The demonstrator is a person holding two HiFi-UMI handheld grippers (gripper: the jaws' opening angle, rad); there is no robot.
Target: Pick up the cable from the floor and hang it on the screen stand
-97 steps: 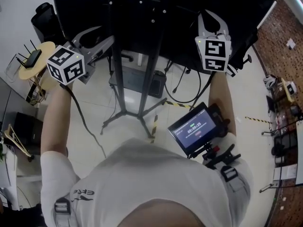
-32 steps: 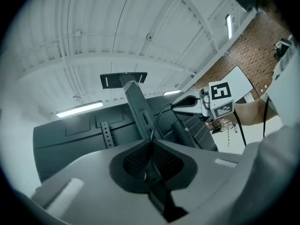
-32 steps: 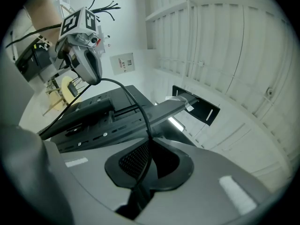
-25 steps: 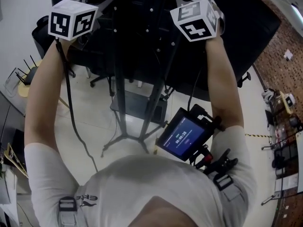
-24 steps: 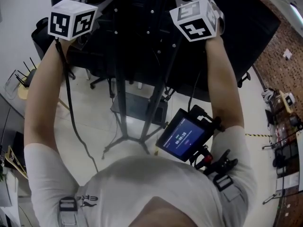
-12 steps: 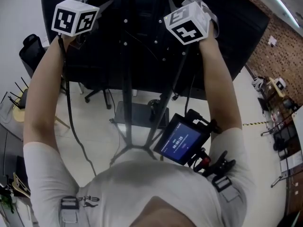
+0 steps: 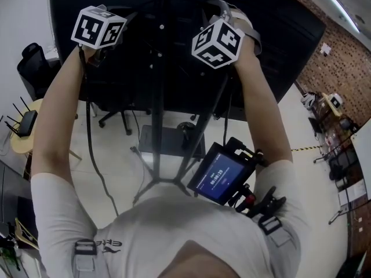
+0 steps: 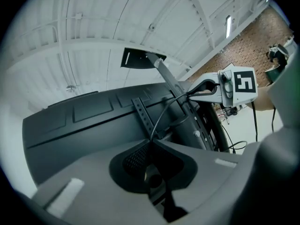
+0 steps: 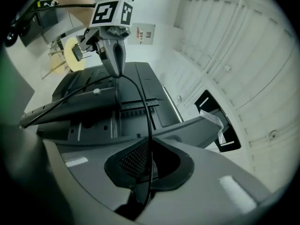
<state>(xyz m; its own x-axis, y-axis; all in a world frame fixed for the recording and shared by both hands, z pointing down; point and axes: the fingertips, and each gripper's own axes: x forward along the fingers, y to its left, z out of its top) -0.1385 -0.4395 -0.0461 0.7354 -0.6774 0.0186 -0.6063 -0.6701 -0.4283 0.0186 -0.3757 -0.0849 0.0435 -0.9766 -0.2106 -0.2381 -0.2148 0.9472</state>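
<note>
The left claw (image 8: 151,143) is closed to a thin slit, and the black cable (image 8: 159,114) is pinched where its tips meet. The right claw (image 9: 150,144) is closed to the same degree on the same cable, which enters between its tips from above.

A short span of cable is thus held between the two claws. In the left gripper view it is seen rising in a curve to the tip of the right claw at the upper right of the frame. In the right gripper view it is seen arching to the left claw at the upper left.

The long axis of this span is laid from left to right across the back of the dark screen (image 7: 284,45). The upright of the screen stand (image 7: 157,149) runs from top to bottom in the head view and is placed between the two claws, so it is crossed by the span. Neither claw is clearly nearer.

It is judged that the span must be lowered onto the stand's bracket. Whether it is already touched cannot be told.
</note>
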